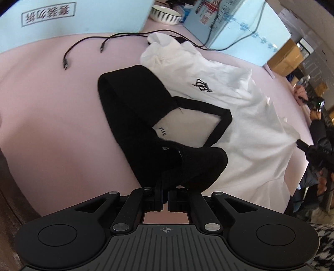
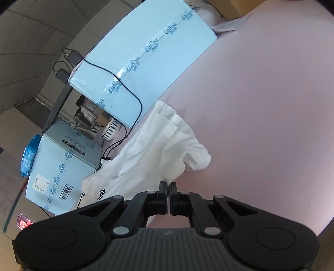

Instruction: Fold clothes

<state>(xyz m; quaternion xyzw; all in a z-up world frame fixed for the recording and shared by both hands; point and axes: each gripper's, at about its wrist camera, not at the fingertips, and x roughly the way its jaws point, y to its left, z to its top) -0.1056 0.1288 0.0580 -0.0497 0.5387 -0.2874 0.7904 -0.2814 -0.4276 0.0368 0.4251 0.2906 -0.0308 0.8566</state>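
The left gripper [image 1: 166,188] is pointing steeply down, its jaws pressing together on a fold of black cloth [image 1: 187,166] — the right gripper [image 2: 168,186] is tilting down more gently, its jaws likewise meeting.

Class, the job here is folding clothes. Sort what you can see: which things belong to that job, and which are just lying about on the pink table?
Belongs to the job:
- white T-shirt
- black sleeve, held by the left gripper
- right gripper, shut at the shirt's edge

Just lying about:
- black cables
- striped bowl
- light blue boxes
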